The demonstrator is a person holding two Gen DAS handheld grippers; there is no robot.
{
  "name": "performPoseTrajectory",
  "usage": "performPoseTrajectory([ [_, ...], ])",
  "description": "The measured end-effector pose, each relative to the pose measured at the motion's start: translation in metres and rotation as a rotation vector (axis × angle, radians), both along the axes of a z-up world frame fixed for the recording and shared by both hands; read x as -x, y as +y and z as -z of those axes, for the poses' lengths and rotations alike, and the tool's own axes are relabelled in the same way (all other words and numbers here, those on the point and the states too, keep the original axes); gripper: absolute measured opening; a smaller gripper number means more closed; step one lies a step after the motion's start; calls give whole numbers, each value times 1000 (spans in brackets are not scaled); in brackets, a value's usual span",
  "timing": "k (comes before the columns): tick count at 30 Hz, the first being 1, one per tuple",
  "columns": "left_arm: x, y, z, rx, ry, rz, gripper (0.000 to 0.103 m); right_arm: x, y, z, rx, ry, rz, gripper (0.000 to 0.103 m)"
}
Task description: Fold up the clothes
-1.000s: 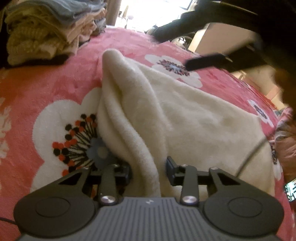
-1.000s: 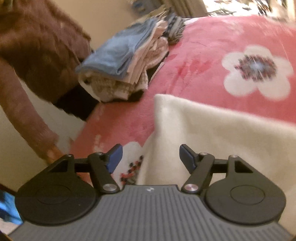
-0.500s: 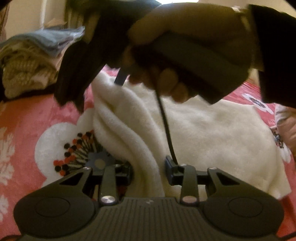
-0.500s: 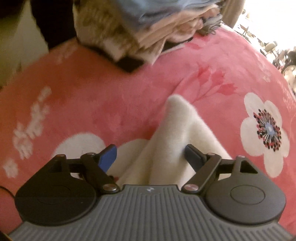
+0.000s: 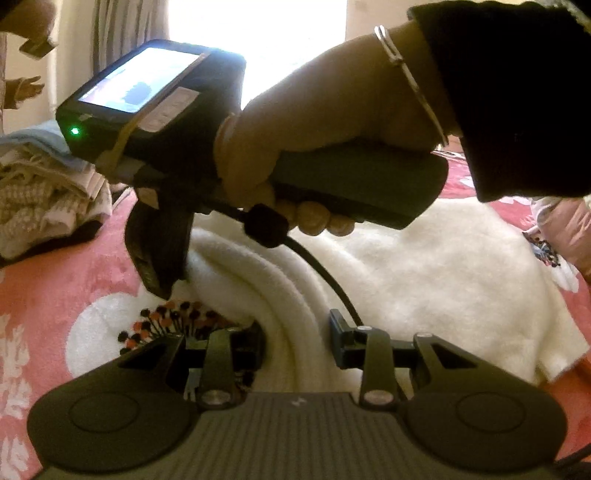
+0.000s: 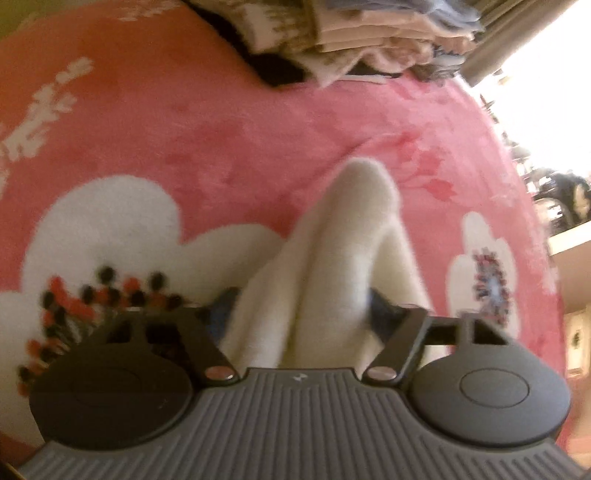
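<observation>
The cream fleece garment (image 5: 424, 280) lies on the bed, on a pink blanket (image 5: 55, 295) printed with large white flowers. Its main body spreads flat to the right in the left wrist view; its near-left edge is gathered into a raised, rolled ridge.

Left gripper (image 5: 297, 336): the jaws stand partly open with the rolled ridge of the garment running between them. The cloth touches the left finger; a gap shows beside the right finger. Whether the ridge is actually pinched cannot be told.

Right gripper (image 6: 295, 314): seen in its own camera, the jaws are closed in on a bunched fold of the same garment, with the cloth filling the space between the fingers and bulging forward in a rounded peak. The frame is blurred.

In the left wrist view, the right hand (image 5: 332, 122) grips the handle of the right unit directly above the garment. A bangle (image 5: 410, 74) sits on that wrist. A black cable (image 5: 325, 269) hangs from the handle across the cloth. A lit screen (image 5: 136, 77) tops the unit.

A stack of folded clothes (image 6: 373, 33) rests at the far edge of the bed, well apart from the garment.
</observation>
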State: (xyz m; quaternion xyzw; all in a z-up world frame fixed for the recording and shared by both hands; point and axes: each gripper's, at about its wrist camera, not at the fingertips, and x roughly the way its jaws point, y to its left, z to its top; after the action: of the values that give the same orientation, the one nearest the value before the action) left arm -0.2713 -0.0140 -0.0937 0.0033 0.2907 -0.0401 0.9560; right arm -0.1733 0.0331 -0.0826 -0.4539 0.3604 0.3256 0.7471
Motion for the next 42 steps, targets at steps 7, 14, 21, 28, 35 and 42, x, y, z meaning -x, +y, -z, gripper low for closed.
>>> performPoseTrajectory([
  [7,1,-7,-13,-32,-54,65,33,-2,-34,-28,-132,-38,71,40],
  [14,1,-21,-31,-36,-118,143,33,-5,-96,-73,-339,-85,193,38],
  [21,-8,-47,-38,-19,-148,268,33,-13,-193,-105,-628,-50,452,36],
  [28,-10,-102,-41,26,-135,432,32,-20,-290,-101,-868,-15,675,35],
  [35,-32,-150,-31,57,-92,558,33,-35,-380,-78,-1066,92,827,34],
  [42,-50,-178,-13,153,54,633,41,-59,-461,-1,-1267,349,952,35],
])
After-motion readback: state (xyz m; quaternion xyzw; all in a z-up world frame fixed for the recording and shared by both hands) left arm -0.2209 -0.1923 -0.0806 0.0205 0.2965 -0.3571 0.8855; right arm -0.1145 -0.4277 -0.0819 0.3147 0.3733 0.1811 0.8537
